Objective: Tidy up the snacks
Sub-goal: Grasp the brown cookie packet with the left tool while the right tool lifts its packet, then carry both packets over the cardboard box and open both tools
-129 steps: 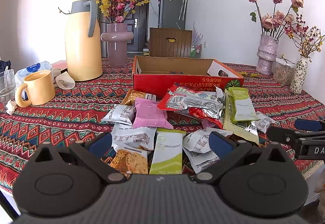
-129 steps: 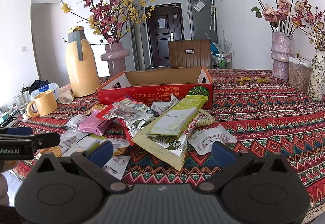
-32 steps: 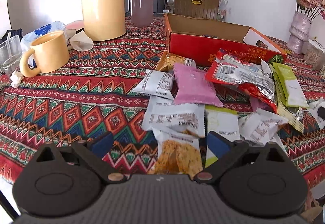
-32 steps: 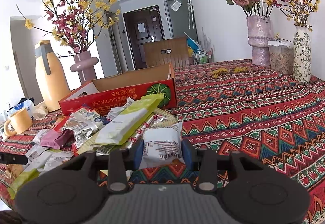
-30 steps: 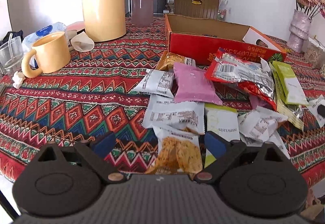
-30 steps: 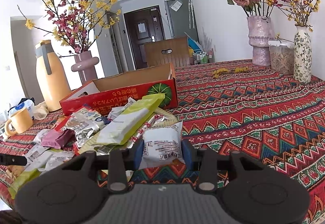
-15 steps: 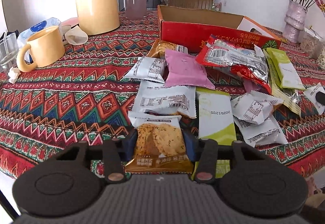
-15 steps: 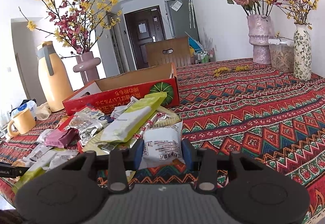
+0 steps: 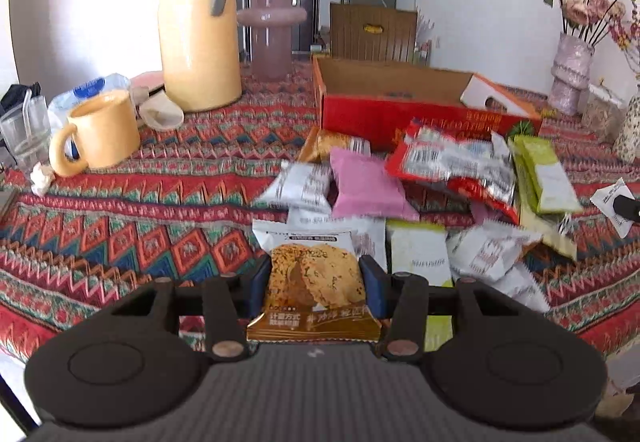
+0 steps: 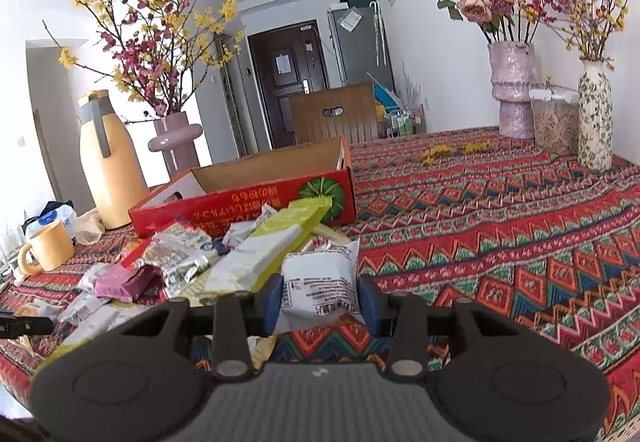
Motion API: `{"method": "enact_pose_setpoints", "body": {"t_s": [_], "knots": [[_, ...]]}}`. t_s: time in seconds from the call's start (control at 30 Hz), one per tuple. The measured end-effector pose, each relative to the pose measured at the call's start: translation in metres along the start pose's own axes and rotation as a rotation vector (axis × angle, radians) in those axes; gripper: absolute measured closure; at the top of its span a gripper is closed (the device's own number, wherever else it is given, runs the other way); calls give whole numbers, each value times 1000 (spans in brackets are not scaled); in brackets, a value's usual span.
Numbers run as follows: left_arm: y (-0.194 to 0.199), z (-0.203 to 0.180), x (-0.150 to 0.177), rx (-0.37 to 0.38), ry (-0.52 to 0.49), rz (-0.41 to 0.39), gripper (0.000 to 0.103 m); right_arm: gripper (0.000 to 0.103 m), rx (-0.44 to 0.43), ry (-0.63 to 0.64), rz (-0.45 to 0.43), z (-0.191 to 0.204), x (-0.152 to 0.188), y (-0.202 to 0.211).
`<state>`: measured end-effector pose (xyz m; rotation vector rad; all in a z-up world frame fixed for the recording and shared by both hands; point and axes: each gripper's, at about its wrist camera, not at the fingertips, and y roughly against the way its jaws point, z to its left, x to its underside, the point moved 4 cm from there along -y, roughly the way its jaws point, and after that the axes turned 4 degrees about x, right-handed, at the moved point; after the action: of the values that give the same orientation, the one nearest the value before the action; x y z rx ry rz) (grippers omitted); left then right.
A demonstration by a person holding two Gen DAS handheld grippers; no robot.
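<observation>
My left gripper (image 9: 316, 284) is shut on a biscuit packet (image 9: 314, 284) with a golden cookie picture, held just above the pile of snack packets (image 9: 404, 201) on the patterned tablecloth. My right gripper (image 10: 320, 302) is shut on a white snack packet (image 10: 320, 282) at the pile's right edge. Behind the pile stands an open red cardboard box (image 9: 404, 113), also seen as the red box (image 10: 248, 197) in the right wrist view. A pink packet (image 9: 366, 187), a red and silver bag (image 9: 452, 163) and green packets (image 9: 544, 173) lie in the pile.
A yellow mug (image 9: 100, 129), a tall yellow thermos jug (image 9: 196, 37) and a pink vase (image 9: 270, 29) stand at the left. Flower vases (image 10: 514, 89) and a clear container (image 10: 554, 121) stand at the far right. The right gripper's tip (image 9: 628, 207) shows at the left view's right edge.
My left gripper has shut on the biscuit packet and lifted it slightly off the pile. The right gripper keeps its hold on the white packet and has not moved.
</observation>
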<state>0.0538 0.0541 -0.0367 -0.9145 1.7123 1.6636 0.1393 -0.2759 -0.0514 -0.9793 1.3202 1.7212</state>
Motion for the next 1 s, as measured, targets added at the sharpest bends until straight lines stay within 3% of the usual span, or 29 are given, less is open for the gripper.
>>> {"method": "enact_pose_setpoints", "body": {"t_s": [0.53,1.0], "knots": [[-18,-27,-69,31,-18,-109,55,63,-18,27,-115,14,-61,-16],[-70,-55,-150,16,-53,-157,55,63,-50,44,-135,30,-124,-91]]}}
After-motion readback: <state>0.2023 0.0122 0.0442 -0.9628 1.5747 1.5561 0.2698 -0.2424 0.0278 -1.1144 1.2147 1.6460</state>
